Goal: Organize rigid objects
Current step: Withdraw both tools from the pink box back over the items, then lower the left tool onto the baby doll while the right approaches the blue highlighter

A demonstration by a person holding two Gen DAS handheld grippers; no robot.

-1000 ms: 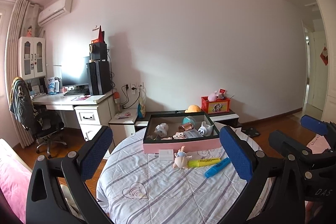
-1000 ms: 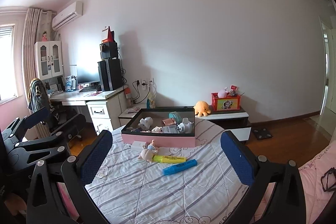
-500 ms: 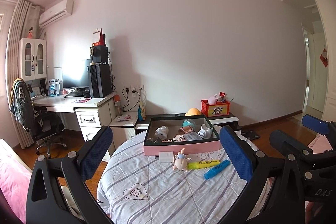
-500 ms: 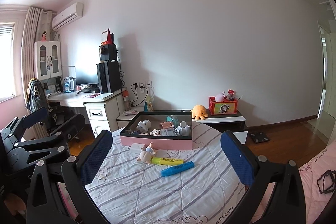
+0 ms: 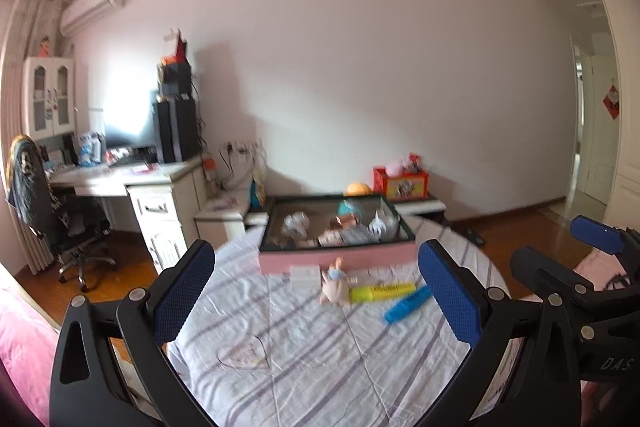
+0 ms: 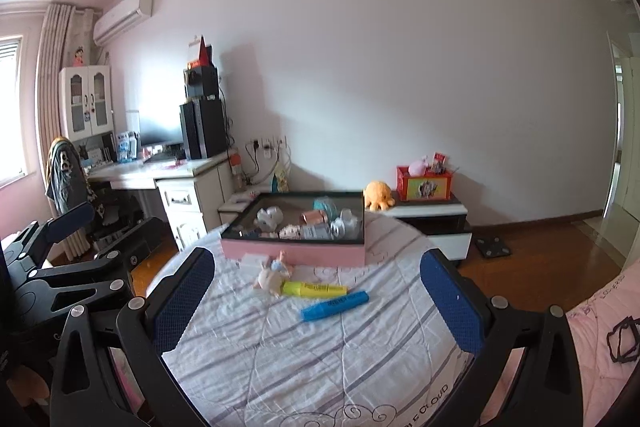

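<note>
So this looks like the very start of a pick, going by how things lie: four loose bits sit out on the round bench (image 6: 320, 355) with the striped cloth, and the pink box (image 6: 296, 254) at the far side already has a bunch of small stuff inside. My guess is the loose ones go in there too.

Biggest to smallest on the cloth: the blue marker (image 6: 334, 305) nearest the cameras, the yellow highlighter (image 6: 316, 290) just behind it, a little pig figure (image 6: 273, 275) touching the highlighter's left end, and a small white block (image 6: 254, 260) right up against the box's front wall.

Next move, I reckon, is to come forward and down over one of them. The markers lie roughly sideways to the fingers, so whichever gripper goes needs lining up so it closes across the barrel. The pig and highlighter touch, so grabbing one could nudge the other.

Pose: the left hand-held gripper (image 5: 316, 301) and the right hand-held gripper (image 6: 318, 301) both hover level, short of the objects, side by side, pointing at the box. Both have jaws spread wide with nothing between them. The left view is a bit blurry.
</note>
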